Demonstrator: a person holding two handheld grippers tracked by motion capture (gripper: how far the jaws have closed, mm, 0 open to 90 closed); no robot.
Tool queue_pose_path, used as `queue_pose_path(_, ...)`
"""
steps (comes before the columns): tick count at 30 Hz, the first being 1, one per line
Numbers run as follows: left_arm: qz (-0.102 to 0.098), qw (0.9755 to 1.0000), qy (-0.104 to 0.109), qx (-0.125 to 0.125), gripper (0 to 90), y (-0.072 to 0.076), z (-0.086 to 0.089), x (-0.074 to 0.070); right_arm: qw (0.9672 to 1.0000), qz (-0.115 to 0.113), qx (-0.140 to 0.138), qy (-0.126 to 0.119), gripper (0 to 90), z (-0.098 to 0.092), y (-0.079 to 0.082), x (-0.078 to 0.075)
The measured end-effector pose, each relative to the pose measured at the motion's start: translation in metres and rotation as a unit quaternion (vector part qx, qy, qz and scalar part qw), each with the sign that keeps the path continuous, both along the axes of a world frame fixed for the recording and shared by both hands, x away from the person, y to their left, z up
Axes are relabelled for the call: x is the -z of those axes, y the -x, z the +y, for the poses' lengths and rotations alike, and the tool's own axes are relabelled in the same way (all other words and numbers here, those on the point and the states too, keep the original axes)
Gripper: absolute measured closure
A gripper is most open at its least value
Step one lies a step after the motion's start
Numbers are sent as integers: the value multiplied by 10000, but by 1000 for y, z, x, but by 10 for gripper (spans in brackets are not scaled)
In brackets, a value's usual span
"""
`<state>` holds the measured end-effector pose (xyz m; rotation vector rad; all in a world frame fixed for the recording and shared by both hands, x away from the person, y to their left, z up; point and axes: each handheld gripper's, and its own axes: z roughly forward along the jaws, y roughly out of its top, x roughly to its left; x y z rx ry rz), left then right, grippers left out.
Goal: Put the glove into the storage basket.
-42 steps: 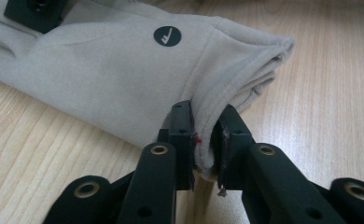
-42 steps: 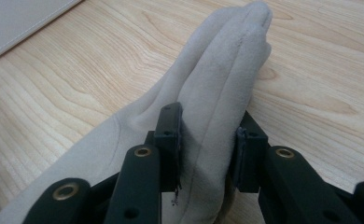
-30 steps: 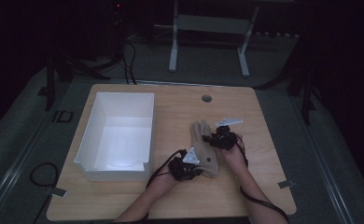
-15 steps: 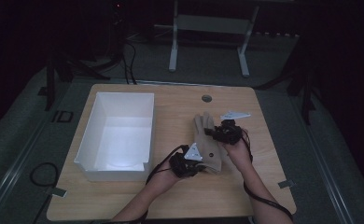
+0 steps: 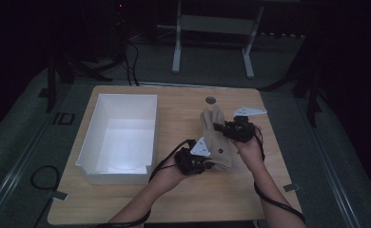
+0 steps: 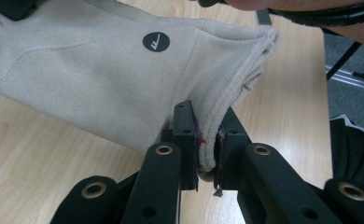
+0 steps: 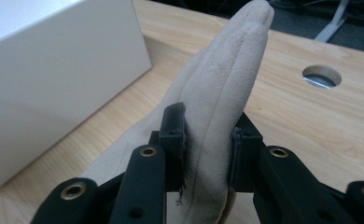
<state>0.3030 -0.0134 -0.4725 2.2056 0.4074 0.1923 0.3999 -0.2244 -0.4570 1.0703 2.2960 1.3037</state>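
Item: one beige fleece glove (image 5: 217, 137), held clear of the wooden surface (image 5: 174, 199) between two hand-held tools, to the right of the white box (image 5: 119, 135).

Holding, left tool (image 6: 208, 149): jaws clamped together on the cuff edge, gripping a narrow fold of hem. In the high view the left tool (image 5: 193, 161) sits at the near end of the glove.

Holding, right tool (image 7: 208, 154): jaws clamped on the finger end, with the fabric bunched between the pads and one fingertip standing up past them. In the high view the right tool (image 5: 236, 129) sits at the far end.

Risks, as judged:
- The cuff grip takes only the hem (a thin bite); a tug away from the other tool could pull the fabric free and drop that end to the surface.
- The right tool grips soft, doubled fleece; if the layers slide over each other, the glove may sag or twist and hang from one end.
- If the glove is bound for the box, a drooping middle could catch on the box wall and drape over the rim rather than land inside.
- The trailing cables near the forearms could snag as the hands travel.

Markings: one round black patch (image 6: 156, 42) near the cuff bearing a white tick-like logo; no legible lettering. No writing can be made out on the box or the surface.
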Motion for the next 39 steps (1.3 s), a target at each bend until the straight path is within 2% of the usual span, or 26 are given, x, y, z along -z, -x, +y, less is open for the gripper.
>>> queue_pose_path(4,-15,10000,-7,10,822,1,4,-11,9998,-129,-31,-153,718,1,4,-13)
queue_pose_path(7,-122,9999,-67,-14,822,3,6,-23,9997,-209,-50,-136,718,4,5,-24)
queue_pose_path(14,-234,9996,-160,-36,822,1,17,-46,9990,-384,-21,-227,718,11,5,-44)
queue_pose_path(21,-298,9991,-250,-159,823,1,29,-52,9990,-388,-100,-201,717,25,1,-51)
queue_pose_path(30,-318,9987,-293,-269,823,2,46,-57,9989,-327,-196,-285,717,39,-4,-56)
queue_pose_path(39,-324,9977,-350,-477,823,6,71,-63,9984,-414,-337,-164,717,70,-6,-65)
